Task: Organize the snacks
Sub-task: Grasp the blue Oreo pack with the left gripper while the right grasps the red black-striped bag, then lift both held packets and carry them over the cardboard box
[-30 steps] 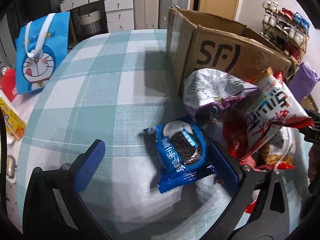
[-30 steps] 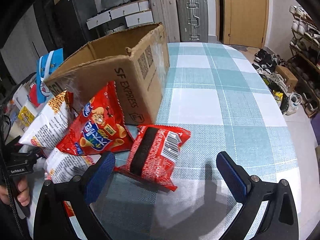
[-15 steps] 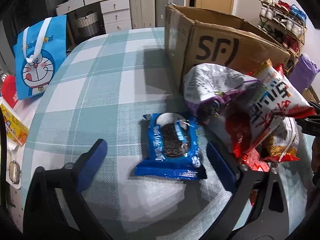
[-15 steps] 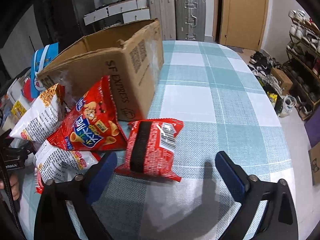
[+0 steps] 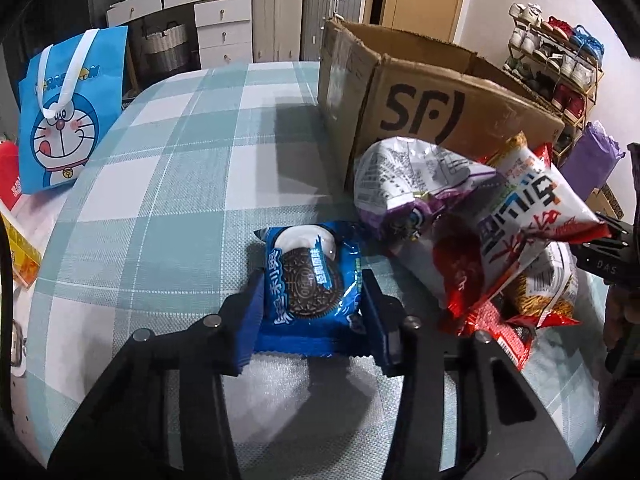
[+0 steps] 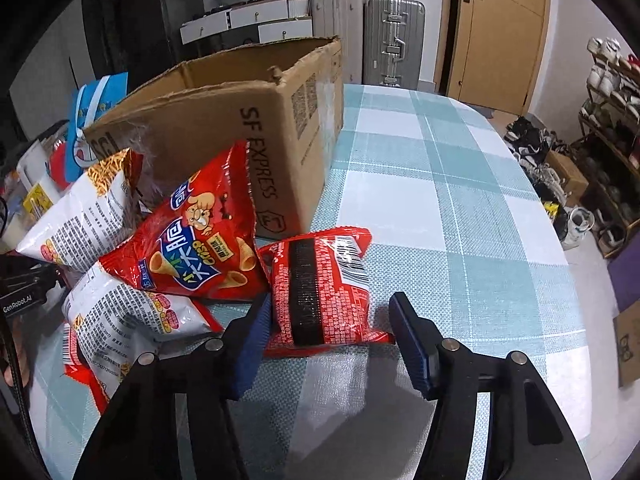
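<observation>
Left gripper clamped on blue cookie pack, near table edge. Right gripper closing around red packet, right pad not touching. Seat both grips, then lift clear toward cardboard box

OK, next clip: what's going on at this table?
A person is sorting snack packs beside an open cardboard box on a checked tablecloth. The left gripper is shut on a blue cookie pack. The right gripper is closing around a red snack pack, its right pad not yet touching. Other bags are piled against the box; nothing has gone in that shows.
</observation>
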{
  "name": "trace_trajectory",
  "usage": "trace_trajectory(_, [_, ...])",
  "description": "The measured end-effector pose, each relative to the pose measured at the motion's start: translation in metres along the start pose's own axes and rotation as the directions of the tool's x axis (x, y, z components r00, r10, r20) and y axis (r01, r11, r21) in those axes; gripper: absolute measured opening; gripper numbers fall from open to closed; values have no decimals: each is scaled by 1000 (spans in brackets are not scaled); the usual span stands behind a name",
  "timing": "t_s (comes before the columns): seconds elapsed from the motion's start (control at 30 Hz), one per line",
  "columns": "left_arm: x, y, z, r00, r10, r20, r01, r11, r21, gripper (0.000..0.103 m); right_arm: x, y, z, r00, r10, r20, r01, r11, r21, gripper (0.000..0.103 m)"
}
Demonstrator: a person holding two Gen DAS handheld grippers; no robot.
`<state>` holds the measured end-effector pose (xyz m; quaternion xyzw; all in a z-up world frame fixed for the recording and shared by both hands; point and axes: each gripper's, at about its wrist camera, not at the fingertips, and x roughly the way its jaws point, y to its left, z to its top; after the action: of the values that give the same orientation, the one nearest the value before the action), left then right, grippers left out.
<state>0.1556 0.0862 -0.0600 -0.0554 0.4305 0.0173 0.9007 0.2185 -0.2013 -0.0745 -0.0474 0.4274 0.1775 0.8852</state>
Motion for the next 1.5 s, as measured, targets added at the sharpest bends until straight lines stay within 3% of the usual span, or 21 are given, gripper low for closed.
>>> trace_trajectory(0.07, [-3,0,0,1000,0,6,0,1000,-4,43,0,-4,1,1000,19,-3,-19,1000,8,46])
trace_trajectory(0.27, [-12,3,2,1000,9,28,-9,1000,-20,43,-3,-12,1,999,28,17,-29,999,26,43])
trace_trajectory(0.9, [-44,20,11,993,41,110,-32,996,-79,43,-52,-24,7,989,-19,148,10,998,60,42])
trace_trajectory(1.5, [-98,11,36,970,14,242,9,996,-90,43,-111,-15,22,954,28,298,-47,997,56,42])
